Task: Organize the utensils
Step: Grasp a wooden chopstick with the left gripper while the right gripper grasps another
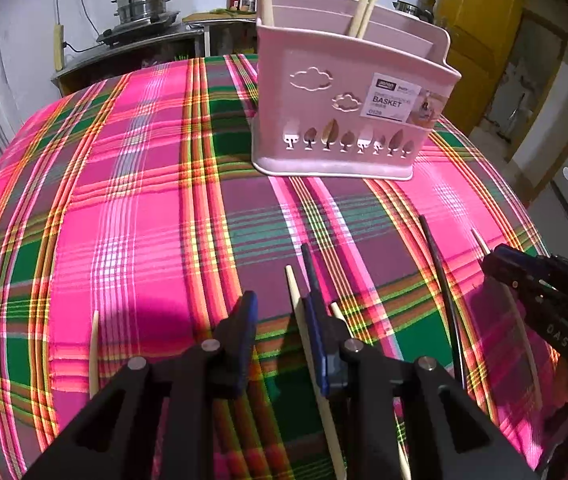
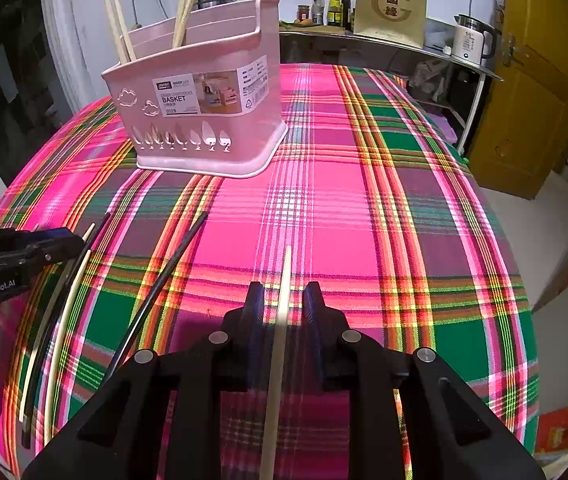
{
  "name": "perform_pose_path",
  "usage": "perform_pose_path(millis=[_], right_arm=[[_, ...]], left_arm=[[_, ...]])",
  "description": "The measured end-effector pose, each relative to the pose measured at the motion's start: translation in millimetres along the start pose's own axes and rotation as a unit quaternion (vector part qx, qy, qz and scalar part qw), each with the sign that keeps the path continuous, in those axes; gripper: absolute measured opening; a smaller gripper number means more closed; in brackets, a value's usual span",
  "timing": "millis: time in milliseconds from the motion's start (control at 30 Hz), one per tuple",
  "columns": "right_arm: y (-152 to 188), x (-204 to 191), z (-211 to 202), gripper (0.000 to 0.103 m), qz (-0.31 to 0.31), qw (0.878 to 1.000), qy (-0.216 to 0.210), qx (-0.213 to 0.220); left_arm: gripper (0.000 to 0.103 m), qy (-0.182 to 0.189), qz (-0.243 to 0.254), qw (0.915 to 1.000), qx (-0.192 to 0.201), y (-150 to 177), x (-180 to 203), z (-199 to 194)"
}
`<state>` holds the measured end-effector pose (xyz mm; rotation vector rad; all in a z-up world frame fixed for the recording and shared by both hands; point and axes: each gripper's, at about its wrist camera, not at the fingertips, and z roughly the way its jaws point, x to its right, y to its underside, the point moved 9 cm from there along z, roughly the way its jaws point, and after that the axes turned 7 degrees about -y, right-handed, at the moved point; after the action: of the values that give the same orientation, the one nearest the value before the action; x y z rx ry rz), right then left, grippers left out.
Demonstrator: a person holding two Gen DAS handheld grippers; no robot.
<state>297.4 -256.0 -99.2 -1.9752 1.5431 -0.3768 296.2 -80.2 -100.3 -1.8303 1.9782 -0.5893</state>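
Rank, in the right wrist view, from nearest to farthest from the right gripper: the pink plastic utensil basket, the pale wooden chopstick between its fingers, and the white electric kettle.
1. Pale wooden chopstick: lying on the cloth between the open fingers of the right gripper.
2. Pink plastic utensil basket: ahead and left, standing on the plaid tablecloth.
3. White electric kettle: far right, on the back shelf.

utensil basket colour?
Pale pink basket, with cloud and tree cut-outs and a white label; clearest in the right wrist view.
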Motion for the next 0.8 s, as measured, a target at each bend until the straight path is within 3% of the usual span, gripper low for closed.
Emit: perform_pose_path(millis=[233, 400, 467, 533, 800], right_arm=[[-3.9, 0.3, 3.7, 0.021, -0.004, 1.0, 0.011, -0.005], [-5.6, -1.5, 6.6, 0.02, -0.009, 1.0, 0.018, -0.012], [-5.9, -2.6, 7.4, 0.014, -0.012, 1.0, 0.014, -0.015], [-6.6, -3.8, 8.0, 0.006, -0.012, 1.0, 0.01, -0.018], [-14.2, -6.1, 2.9, 0.005, -0.003, 1.0, -0.01, -0.011]], left_arm=[[0.024, -0.034, 0.025, 0.9991, 0.004, -0.5, 7.9, 1.6], [0.015, -0.031, 0.034, 0.9989, 0.002, 0.0, 12.5, 1.2], [0.008, -0.03, 0.04, 0.9988, 0.001, 0.3, 14.7, 0.9], [0.008, -0.03, 0.044, 0.9986, -0.001, -0.1, 16.6, 0.8], [0.006, -0.014, 0.04, 0.9991, 0.0, -8.4, 12.1, -5.4]])
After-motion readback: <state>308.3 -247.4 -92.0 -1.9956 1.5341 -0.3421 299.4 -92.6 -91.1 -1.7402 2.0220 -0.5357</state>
